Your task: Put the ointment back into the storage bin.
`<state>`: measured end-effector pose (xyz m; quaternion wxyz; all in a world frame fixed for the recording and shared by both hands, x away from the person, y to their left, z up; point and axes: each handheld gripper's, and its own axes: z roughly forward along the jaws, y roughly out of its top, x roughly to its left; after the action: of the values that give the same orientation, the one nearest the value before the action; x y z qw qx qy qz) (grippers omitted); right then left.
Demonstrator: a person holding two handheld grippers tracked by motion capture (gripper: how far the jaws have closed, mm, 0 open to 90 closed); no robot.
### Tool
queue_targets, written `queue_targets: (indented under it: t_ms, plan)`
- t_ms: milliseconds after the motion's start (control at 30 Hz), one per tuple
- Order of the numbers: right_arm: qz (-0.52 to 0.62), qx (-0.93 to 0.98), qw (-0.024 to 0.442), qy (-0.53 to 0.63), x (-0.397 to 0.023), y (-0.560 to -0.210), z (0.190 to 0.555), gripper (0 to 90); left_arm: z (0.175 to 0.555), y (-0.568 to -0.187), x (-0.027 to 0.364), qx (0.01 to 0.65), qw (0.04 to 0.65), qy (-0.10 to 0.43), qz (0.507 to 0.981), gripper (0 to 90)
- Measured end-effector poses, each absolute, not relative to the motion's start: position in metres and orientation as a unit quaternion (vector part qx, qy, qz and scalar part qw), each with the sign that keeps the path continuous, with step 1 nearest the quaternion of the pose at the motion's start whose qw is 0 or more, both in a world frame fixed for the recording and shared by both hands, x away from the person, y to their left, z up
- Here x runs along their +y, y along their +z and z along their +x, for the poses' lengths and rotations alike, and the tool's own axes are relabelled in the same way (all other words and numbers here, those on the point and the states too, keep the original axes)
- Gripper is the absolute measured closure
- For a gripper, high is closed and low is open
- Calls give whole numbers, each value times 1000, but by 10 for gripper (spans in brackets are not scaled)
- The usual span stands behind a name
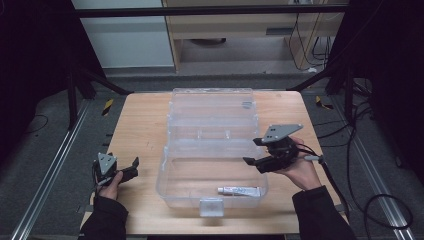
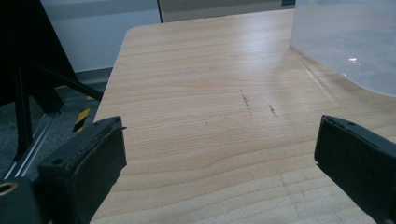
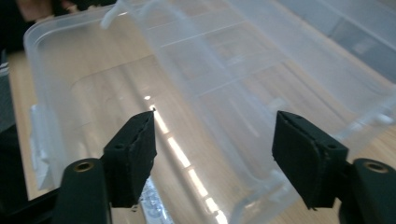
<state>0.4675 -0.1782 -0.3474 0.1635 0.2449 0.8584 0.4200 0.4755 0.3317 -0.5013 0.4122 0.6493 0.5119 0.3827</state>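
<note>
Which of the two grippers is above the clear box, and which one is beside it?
The right gripper hangs over the open clear box, jaws apart and empty, above the tube. The left gripper sits left of the box, over bare table.

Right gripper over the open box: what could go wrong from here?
1. The right gripper hangs with open, empty jaws above the clear box; drawing back low, it could clip the near wall and shift the light box.
2. The tube lies against the front wall, where the lid could pinch it on closing.
3. The left gripper rests open beside the box, so nothing steadies it.
</note>
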Motion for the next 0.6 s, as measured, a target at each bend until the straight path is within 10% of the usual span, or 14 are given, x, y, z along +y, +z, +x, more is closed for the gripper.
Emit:
queue_targets:
  t_ms: [600]
  plan:
    - [402, 742, 236, 482, -250, -394, 460, 164, 475, -501, 332, 512, 413, 382, 649, 16]
